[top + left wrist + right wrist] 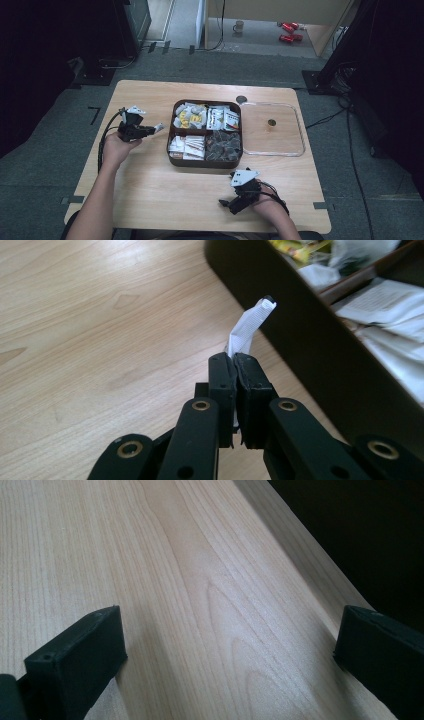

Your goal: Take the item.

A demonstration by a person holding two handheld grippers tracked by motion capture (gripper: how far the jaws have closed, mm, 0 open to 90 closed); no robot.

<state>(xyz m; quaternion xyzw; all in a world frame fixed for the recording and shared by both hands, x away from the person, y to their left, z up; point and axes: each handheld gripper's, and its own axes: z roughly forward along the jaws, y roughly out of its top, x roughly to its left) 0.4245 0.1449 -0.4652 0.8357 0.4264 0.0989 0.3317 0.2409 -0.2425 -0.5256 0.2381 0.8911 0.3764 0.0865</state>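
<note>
High view: left gripper (150, 130) sits over the table's (150, 190) left part, just left of the brown tray (171, 145), jaws pinched on a small white packet (159, 127) that sticks out toward the tray. The tray has four compartments: yellow-and-white packets back left, white packets back right and front left, dark pieces front right. A clear lid (300, 145) lies flat just right of the tray. Right gripper (231, 204) is near the front edge, well apart from the tray, with nothing in it.

Left gripper view: jaws pressed together on the white packet (248, 327), which stands up out of the tips, a bit tilted, close beside the tray's dark outer wall (310, 350). Whether packet and wall touch I can't tell. White packets show inside the tray.

Right gripper view: jaws spread wide, bare table (200, 580) between them, table edge at right.
</note>
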